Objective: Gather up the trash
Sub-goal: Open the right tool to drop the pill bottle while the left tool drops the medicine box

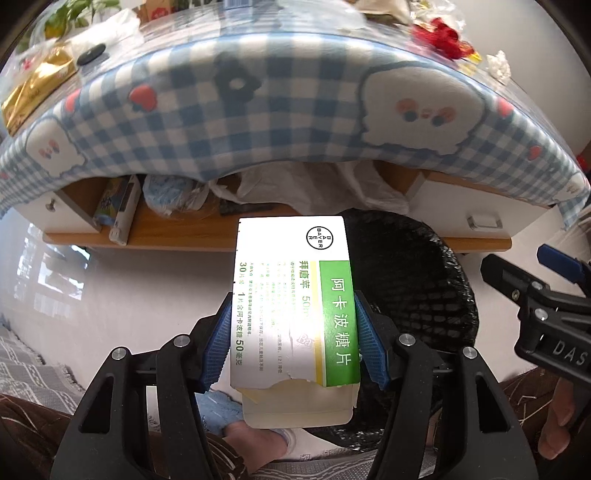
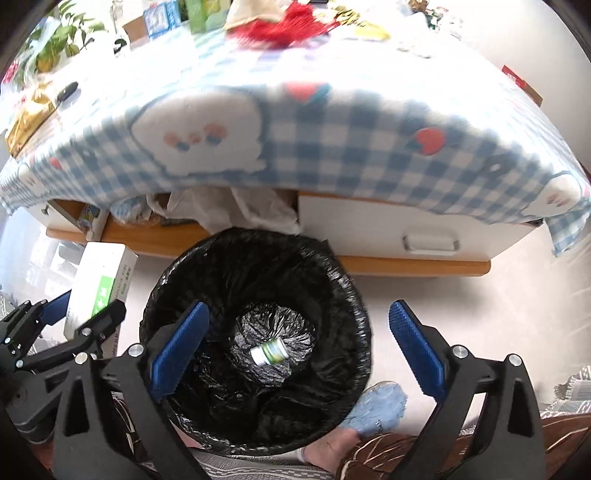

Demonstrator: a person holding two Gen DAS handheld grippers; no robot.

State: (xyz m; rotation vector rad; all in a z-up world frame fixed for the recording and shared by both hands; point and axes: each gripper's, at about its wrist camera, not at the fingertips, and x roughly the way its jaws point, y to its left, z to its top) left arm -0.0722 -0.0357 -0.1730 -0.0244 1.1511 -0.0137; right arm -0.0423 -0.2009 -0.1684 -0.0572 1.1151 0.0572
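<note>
My left gripper [image 1: 293, 339] is shut on a white and green medicine box [image 1: 295, 295] with a torn open end, held above the floor just left of the black-lined trash bin [image 1: 413, 280]. In the right wrist view the same box [image 2: 99, 284] and left gripper [image 2: 86, 314] sit left of the bin [image 2: 255, 332]. My right gripper [image 2: 295, 347] is open and empty, over the bin's mouth. A small white bottle with a green label [image 2: 269, 350] lies at the bin's bottom. The right gripper shows at the right edge of the left wrist view [image 1: 532, 280].
A low table with a blue checked cloth [image 2: 332, 140] stands behind the bin, with red wrappers [image 2: 280, 26], a gold packet [image 2: 26, 114] and crumpled paper [image 1: 498, 64] on top. Its lower shelf [image 1: 184, 225] holds bags and boxes. A white drawer [image 2: 406, 229] is right. My slippered foot [image 2: 376, 406] is beside the bin.
</note>
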